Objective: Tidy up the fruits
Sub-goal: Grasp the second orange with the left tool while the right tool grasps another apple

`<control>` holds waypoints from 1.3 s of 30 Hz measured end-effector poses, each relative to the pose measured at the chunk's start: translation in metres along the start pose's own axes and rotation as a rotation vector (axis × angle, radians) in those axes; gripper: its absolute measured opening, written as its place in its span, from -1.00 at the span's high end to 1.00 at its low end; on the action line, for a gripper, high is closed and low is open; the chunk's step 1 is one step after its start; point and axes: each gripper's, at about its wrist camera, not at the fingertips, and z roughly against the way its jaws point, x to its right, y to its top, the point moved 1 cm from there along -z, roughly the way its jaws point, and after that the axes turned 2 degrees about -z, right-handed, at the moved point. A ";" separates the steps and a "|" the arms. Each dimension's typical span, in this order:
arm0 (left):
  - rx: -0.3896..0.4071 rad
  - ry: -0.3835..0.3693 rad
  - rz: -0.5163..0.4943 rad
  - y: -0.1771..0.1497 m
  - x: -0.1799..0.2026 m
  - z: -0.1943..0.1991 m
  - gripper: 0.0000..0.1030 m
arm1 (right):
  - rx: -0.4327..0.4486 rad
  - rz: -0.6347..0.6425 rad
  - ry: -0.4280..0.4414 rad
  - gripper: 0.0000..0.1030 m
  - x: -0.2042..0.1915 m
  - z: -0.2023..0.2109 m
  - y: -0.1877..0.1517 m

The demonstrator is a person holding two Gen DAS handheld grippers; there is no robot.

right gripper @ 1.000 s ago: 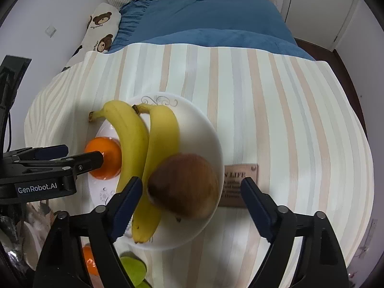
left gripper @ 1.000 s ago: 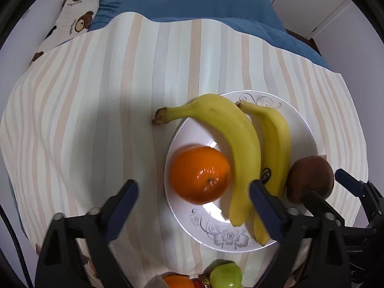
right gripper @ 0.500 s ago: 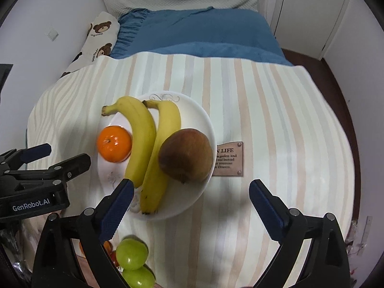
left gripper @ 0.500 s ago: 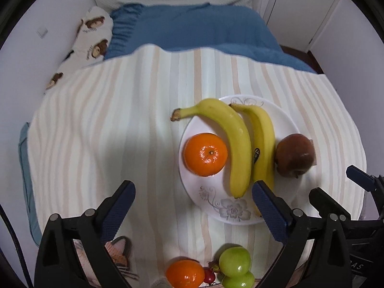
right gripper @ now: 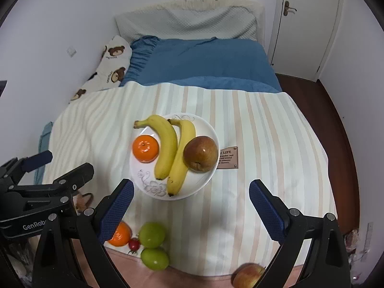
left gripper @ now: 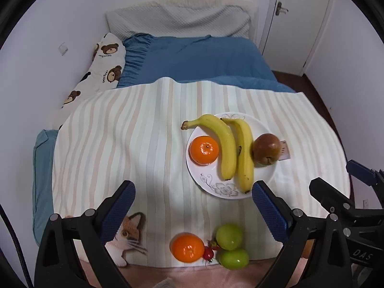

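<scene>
A white flowered plate (left gripper: 216, 189) (right gripper: 206, 182) lies on the striped blanket. It holds two bananas (left gripper: 225, 144) (right gripper: 166, 148), an orange (left gripper: 204, 150) (right gripper: 145, 148) and a brown round fruit (left gripper: 267, 149) (right gripper: 201, 153). Near the blanket's front edge lie a loose orange (left gripper: 188, 247) (right gripper: 121, 236), two green fruits (left gripper: 229, 237) (right gripper: 152, 235) and a small red fruit (left gripper: 208, 254) (right gripper: 134, 244). A reddish apple (right gripper: 247, 276) sits at the bottom right. My left gripper (left gripper: 192, 188) (right gripper: 69, 162) and right gripper (right gripper: 190, 184) (left gripper: 333, 175) hang side by side above the near edge, both open and empty.
The striped blanket (left gripper: 144, 144) covers the foot of a bed with blue bedding (left gripper: 196, 60), a bear-print pillow (left gripper: 105, 72) and a white pillow at the head. A brown label (right gripper: 228, 157) lies right of the plate. A door (right gripper: 302, 24) and dark floor are at the right.
Both grippers have risen and drawn back from the plate, which now looks smaller. The loose fruits at the near edge and the head of the bed have come into view.
</scene>
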 end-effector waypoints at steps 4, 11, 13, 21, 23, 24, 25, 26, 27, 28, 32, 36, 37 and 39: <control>0.036 -0.002 0.006 -0.008 0.003 0.024 -0.93 | 0.033 -0.006 0.007 -0.92 -0.002 0.023 -0.009; 0.063 -0.030 0.034 -0.019 0.004 0.047 -0.94 | 0.057 -0.061 0.061 -0.93 0.005 0.056 -0.024; 0.057 -0.029 0.044 -0.024 0.003 0.047 -0.94 | 0.051 -0.096 0.070 -0.93 0.015 0.060 -0.030; -0.114 0.016 0.081 -0.067 -0.005 -0.010 -0.94 | -0.108 -0.301 0.011 -0.94 0.092 0.018 -0.077; -0.162 0.024 0.083 -0.078 -0.006 -0.027 -0.94 | -0.176 -0.353 -0.014 -0.94 0.113 -0.002 -0.098; -0.188 0.028 0.084 -0.085 -0.007 -0.036 -0.94 | -0.208 -0.370 -0.027 -0.94 0.121 -0.012 -0.108; -0.212 0.032 0.082 -0.090 -0.007 -0.045 -0.94 | -0.239 -0.386 -0.035 -0.94 0.127 -0.022 -0.118; -0.229 0.036 0.083 -0.095 -0.008 -0.051 -0.94 | -0.270 -0.400 -0.039 -0.94 0.133 -0.032 -0.128; -0.249 0.040 0.084 -0.101 -0.009 -0.059 -0.94 | -0.302 -0.416 -0.040 -0.94 0.137 -0.041 -0.139; -0.264 0.044 0.083 -0.105 -0.010 -0.064 -0.94 | -0.332 -0.432 -0.036 -0.94 0.141 -0.051 -0.148; -0.339 0.042 0.107 -0.122 -0.018 -0.089 -0.94 | -0.391 -0.484 -0.020 -0.94 0.152 -0.079 -0.176; -0.396 0.028 0.144 -0.133 -0.028 -0.108 -0.94 | -0.403 -0.498 -0.018 -0.50 0.156 -0.098 -0.189; -0.404 0.025 0.150 -0.135 -0.030 -0.112 -0.94 | -0.411 -0.473 -0.051 -0.40 0.154 -0.103 -0.191; -0.418 0.024 0.152 -0.137 -0.031 -0.119 -0.94 | -0.396 -0.431 -0.071 -0.34 0.150 -0.106 -0.192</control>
